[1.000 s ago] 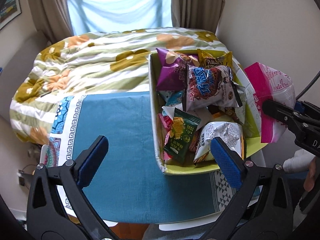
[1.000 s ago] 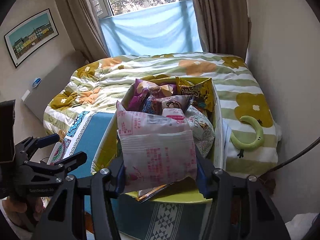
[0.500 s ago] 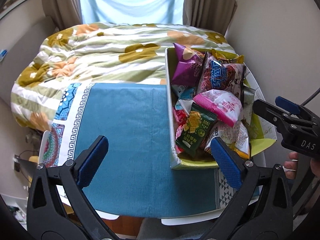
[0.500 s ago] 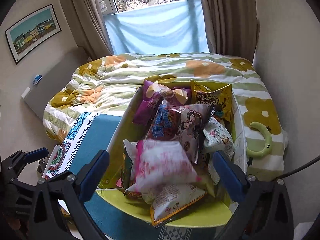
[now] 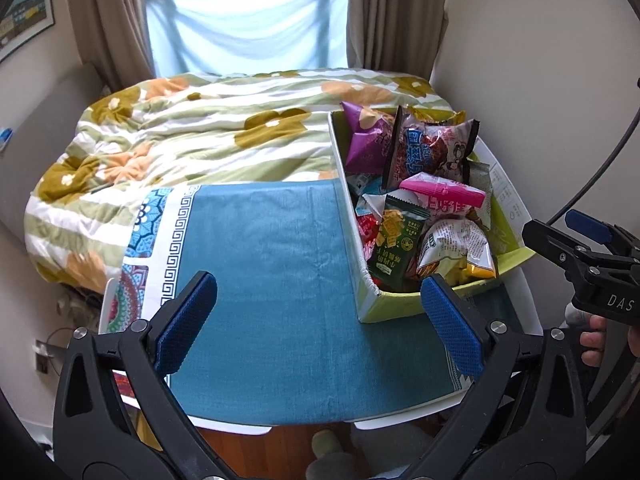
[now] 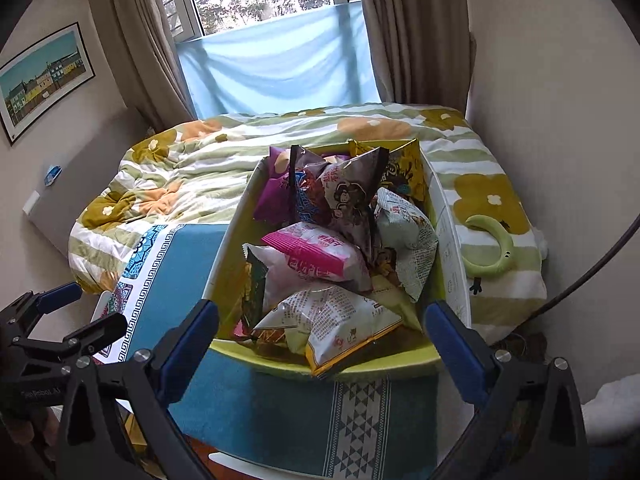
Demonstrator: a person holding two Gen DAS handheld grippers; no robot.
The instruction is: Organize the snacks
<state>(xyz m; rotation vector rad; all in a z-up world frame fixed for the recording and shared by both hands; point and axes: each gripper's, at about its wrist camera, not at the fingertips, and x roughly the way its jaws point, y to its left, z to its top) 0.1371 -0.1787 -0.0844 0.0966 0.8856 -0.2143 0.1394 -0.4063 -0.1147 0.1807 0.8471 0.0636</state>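
Snack packets all boxed, both grippers empty

Right gripper spread wide, nothing between its pads, hovering at the near rim of the green box. Left gripper equally spread over bare blue tablecloth. Pink packet lies atop the heap, free of the jaws. Placing step looks finished; next move likely calls for tidying the overflowing near packet. Floral duvet beyond.

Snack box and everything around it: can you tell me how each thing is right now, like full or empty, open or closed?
Snack box: open-topped, heaped with packets.
Pink packet: sealed, lying on top of the pile.
Green packet: sealed, upright against the box's left wall.
Left gripper: open, empty.
Right gripper: open, empty.
Blue cloth: spread flat.
Curtains: drawn apart.
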